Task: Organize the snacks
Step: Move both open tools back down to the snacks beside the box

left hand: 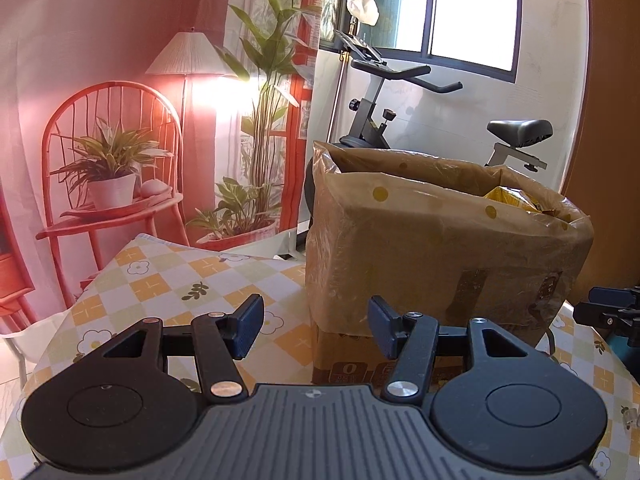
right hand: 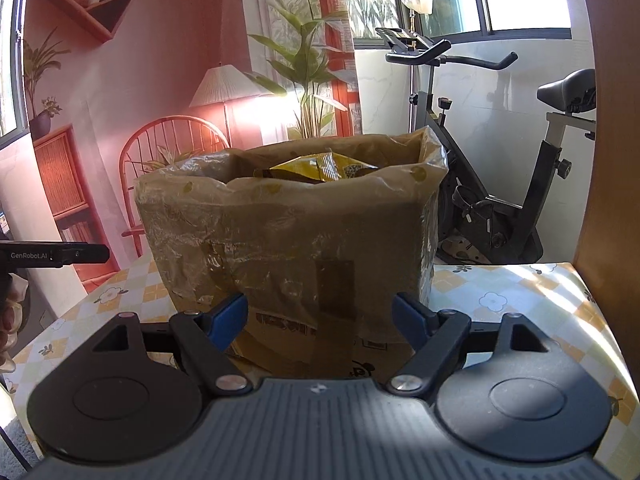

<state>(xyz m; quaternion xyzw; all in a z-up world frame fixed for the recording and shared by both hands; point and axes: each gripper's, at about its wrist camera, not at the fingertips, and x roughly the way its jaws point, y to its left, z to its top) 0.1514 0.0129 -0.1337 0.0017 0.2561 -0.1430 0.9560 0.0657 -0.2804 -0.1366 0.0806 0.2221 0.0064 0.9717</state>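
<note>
The cardboard box [right hand: 288, 240] I am working on stands on the checked tablecloth [left hand: 168, 276], lined with a brownish dotted plastic bag [left hand: 400, 204] whose mouth gapes at the top, and a yellow snack packet [right hand: 320, 168] pokes up inside it toward the far side. My right gripper [right hand: 320, 318] sits just in front of the box's near face, released, with nothing between the blue pads; my left gripper [left hand: 316, 326] lines up with the box's near left corner, also released and empty. My worry is the loose liner: I judge that a finger reaching over the rim could snag the film and drag or tip the box. The packet stands high, so it may crumple if I clamp it badly. There is open cloth to the left of the box and a sunlit strip to its right, ending at a wooden panel [right hand: 612, 120]; an exercise bike [right hand: 500, 200] stands beyond the table's far edge.
</note>
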